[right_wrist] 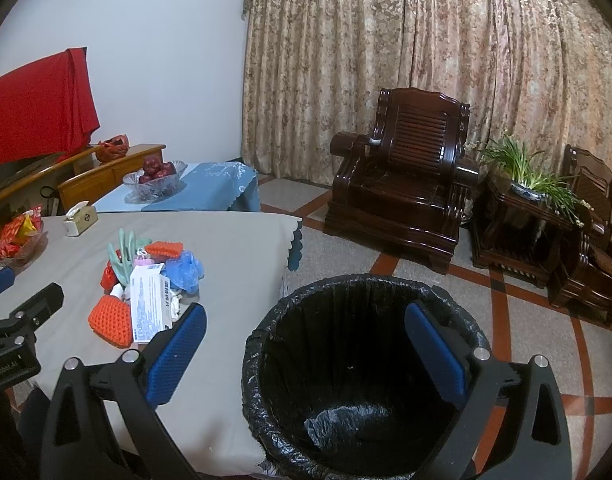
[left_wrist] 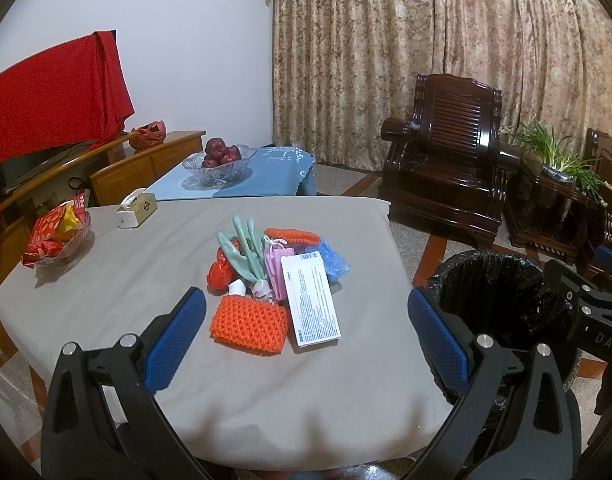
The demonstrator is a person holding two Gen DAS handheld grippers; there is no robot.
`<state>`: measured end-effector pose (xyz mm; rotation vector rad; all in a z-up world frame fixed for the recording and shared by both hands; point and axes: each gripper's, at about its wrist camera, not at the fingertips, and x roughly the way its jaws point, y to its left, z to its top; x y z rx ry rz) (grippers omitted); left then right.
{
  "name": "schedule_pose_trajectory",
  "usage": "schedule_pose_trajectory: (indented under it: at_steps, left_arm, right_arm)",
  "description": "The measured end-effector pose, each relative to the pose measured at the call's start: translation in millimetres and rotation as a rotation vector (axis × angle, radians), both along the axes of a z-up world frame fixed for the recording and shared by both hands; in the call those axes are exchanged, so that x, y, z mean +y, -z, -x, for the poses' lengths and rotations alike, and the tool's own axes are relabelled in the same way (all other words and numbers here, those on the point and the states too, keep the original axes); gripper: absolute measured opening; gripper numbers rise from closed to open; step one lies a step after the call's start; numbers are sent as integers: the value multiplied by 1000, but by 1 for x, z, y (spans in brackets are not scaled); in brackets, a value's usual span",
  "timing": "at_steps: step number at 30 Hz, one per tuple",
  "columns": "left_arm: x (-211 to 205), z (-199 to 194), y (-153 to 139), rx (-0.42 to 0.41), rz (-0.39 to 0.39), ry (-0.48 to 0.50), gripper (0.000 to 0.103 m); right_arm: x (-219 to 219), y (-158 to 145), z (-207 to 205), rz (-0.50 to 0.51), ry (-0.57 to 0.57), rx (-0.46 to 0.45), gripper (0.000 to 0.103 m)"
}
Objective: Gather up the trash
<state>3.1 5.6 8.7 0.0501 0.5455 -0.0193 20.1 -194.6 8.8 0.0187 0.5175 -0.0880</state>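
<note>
Left gripper (left_wrist: 306,336) has its fingers spread and empty, with the trash pile (left_wrist: 273,280) on the worktop (left_wrist: 105,280) just ahead at frame centre. Right gripper (right_wrist: 306,344), fingers likewise apart, faces the lined bin (right_wrist: 346,360) at lower centre.

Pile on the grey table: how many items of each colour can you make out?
Orange knitted pieces: 2, the other at the back
Red wrappers: 1
Green clips: 1 cluster
Pink bag: 1
Blue bag: 1
White box: 1
White scraps: count unclear
Total: 7, plus scraps
</note>
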Motion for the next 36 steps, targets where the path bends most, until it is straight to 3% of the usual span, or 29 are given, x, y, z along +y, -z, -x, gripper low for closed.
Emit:
schedule_pose_trajectory:
  at_steps: [12, 14, 21, 27, 36]
  left_arm:
    - [-1, 1, 1, -1, 0, 0, 98]
    - [-1, 0, 1, 0, 1, 0, 98]
    - [8, 3, 17, -2, 28, -1, 98]
    - [34, -13, 27, -17, -1, -87, 98]
    - [92, -36, 54, -9, -21, -193, 98]
  right_arm:
    - [-2, -3, -1, 1, -6, 1, 97]
    - [11, 16, 0, 2, -7, 3, 97]
    - [23, 21, -9, 2, -42, 7, 97]
    - [42, 26, -31, -23, -110, 2, 97]
    - [103, 70, -87, -53, -245, 47, 97]
